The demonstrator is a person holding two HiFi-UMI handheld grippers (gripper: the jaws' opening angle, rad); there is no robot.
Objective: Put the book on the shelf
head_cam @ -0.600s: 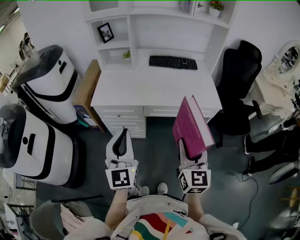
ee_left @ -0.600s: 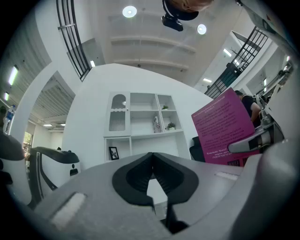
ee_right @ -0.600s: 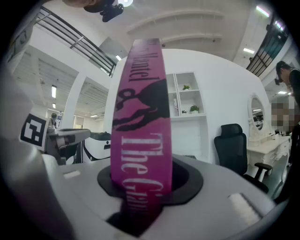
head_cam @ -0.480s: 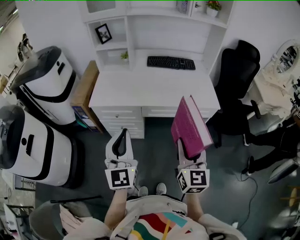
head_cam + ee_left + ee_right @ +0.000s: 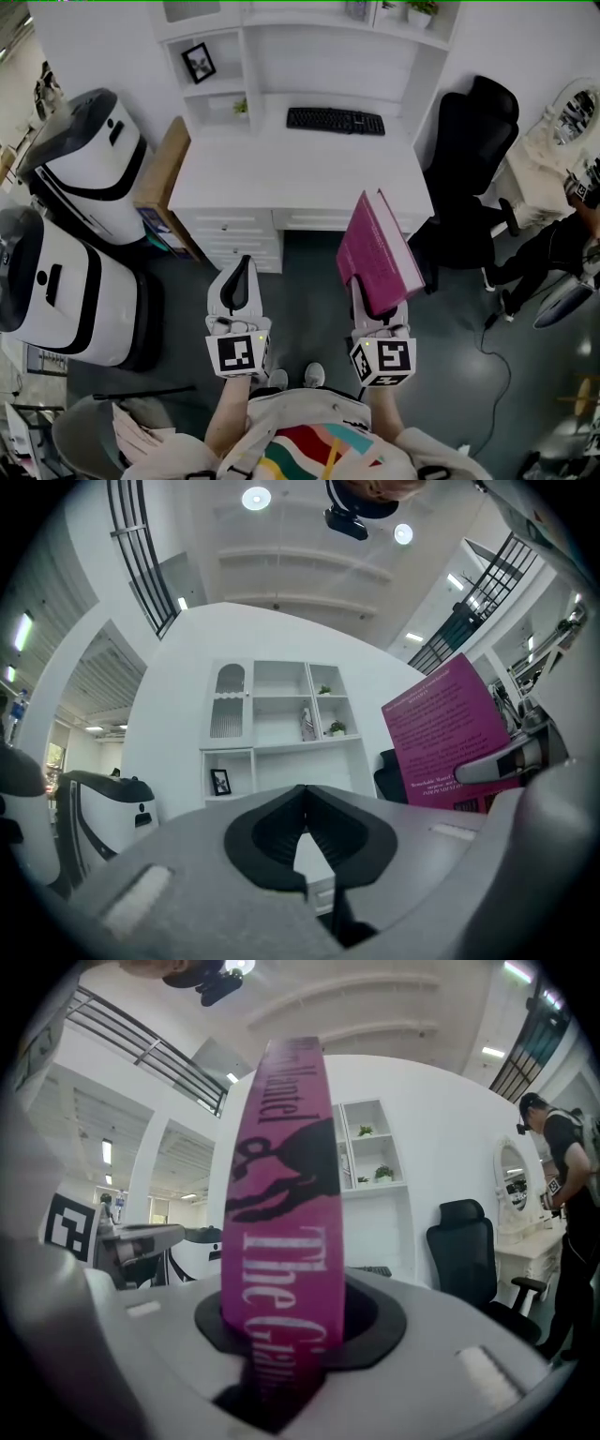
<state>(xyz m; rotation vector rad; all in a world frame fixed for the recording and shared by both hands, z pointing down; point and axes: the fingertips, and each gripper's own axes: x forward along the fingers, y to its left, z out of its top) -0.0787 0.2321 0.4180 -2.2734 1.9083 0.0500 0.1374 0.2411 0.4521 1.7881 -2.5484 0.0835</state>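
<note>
A magenta book stands upright in my right gripper, which is shut on its lower end. In the right gripper view its spine fills the middle, clamped between the jaws. My left gripper is held beside it, shut and empty; its jaws meet in the left gripper view, where the book's back cover shows at right. The white shelf unit rises over the white desk, ahead of both grippers, some way off.
A black keyboard lies on the desk. A black office chair stands right of the desk. Two white and black machines stand at left, with a wooden cabinet beside the desk. A framed picture and small plants sit on the shelves.
The desk and shelves have drifted slightly left and up in the head view. Both grippers and the book keep the same pose.
</note>
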